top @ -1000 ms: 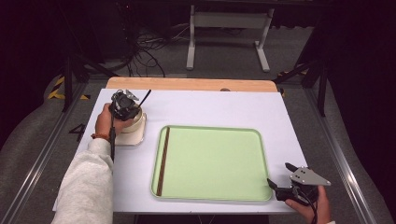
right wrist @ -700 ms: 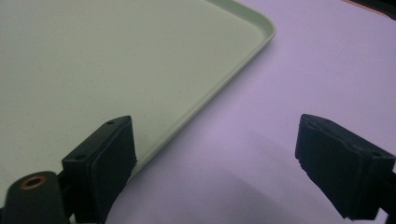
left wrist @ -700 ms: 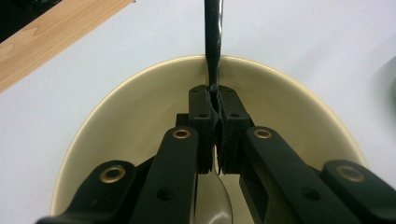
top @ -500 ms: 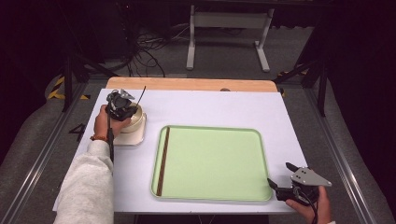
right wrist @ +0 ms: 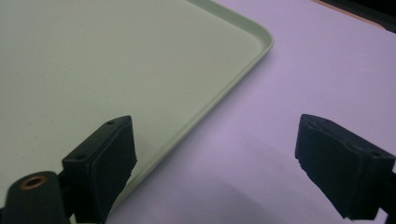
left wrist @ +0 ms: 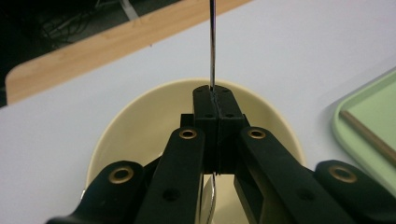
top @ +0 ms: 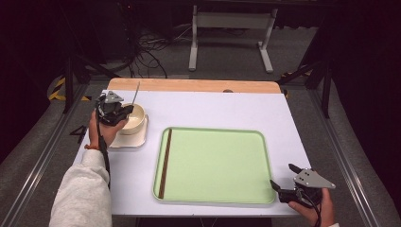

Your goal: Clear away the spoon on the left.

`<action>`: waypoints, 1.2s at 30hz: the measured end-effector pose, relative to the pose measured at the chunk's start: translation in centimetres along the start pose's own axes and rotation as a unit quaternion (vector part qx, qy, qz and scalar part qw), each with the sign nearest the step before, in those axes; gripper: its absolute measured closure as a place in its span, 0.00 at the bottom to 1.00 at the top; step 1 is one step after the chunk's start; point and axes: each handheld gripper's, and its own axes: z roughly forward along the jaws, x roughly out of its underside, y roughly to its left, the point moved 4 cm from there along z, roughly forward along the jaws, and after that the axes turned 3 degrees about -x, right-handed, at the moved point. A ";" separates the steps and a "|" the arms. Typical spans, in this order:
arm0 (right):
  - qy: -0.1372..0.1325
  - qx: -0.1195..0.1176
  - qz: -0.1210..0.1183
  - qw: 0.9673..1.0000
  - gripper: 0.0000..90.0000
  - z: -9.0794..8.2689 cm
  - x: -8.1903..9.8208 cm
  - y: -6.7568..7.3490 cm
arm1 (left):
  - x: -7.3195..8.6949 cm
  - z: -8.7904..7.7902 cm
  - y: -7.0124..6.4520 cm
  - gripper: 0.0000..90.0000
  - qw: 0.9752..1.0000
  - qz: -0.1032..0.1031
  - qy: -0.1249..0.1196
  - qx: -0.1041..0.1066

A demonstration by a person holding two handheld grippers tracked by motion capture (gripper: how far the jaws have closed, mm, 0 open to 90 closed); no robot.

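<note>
Near the tabletop's left edge, the left gripper (top: 124, 112) was clamped on a thin metal utensil (left wrist: 212, 42) over the cream bowl (left wrist: 149, 121). Lifting appeared underway; next, transfer toward the green tray (top: 217, 196). The right gripper (top: 283, 182) stood open.

Thin metal utensil handle (left wrist: 212, 44) stands nearly upright over the cream bowl (left wrist: 140, 126), its lower end curving down inside. Bowl round, upright, sits on a cream square plate (top: 137, 140) at the table's left side, just beside the green tray (top: 222, 165).
</note>
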 end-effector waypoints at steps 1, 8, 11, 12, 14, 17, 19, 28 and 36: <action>0.000 0.000 0.000 1.000 0.14 0.0 0.0 0.0 | -0.3 -0.4 -0.2 1.00 1.000 0.004 -0.005 0.001; -0.004 0.002 -0.001 1.000 0.14 -0.1 -0.2 0.1 | -1.5 -3.4 -2.8 1.00 1.000 0.015 -0.023 0.011; -0.008 0.003 0.001 1.000 0.14 -0.2 -0.3 0.0 | -1.9 -4.7 -4.4 1.00 0.999 0.021 -0.036 0.020; -0.008 0.003 0.001 1.000 0.14 -0.2 -0.3 0.0 | -2.1 -5.2 -4.9 1.00 0.999 0.025 -0.041 0.025; -0.008 0.002 0.002 1.000 0.14 -0.1 -0.3 -0.1 | -2.3 -6.0 -6.1 1.00 0.997 0.035 -0.050 0.038; -0.007 0.000 0.004 1.000 0.14 -0.1 -0.2 -0.1 | -2.4 -6.9 -8.0 1.00 0.996 0.045 -0.052 0.054; -0.008 0.000 0.003 1.000 0.14 -0.1 -0.2 -0.1 | -2.3 -7.2 -9.5 1.00 0.995 0.063 -0.047 0.057; -0.011 0.002 0.001 1.000 0.14 -0.3 -0.3 -0.1 | -1.7 -8.1 -14.3 1.00 0.989 0.093 -0.056 0.098; -0.012 0.003 -0.003 1.000 0.14 -0.2 -0.5 0.0 | -0.7 -8.2 -18.8 1.00 0.981 0.101 -0.056 0.157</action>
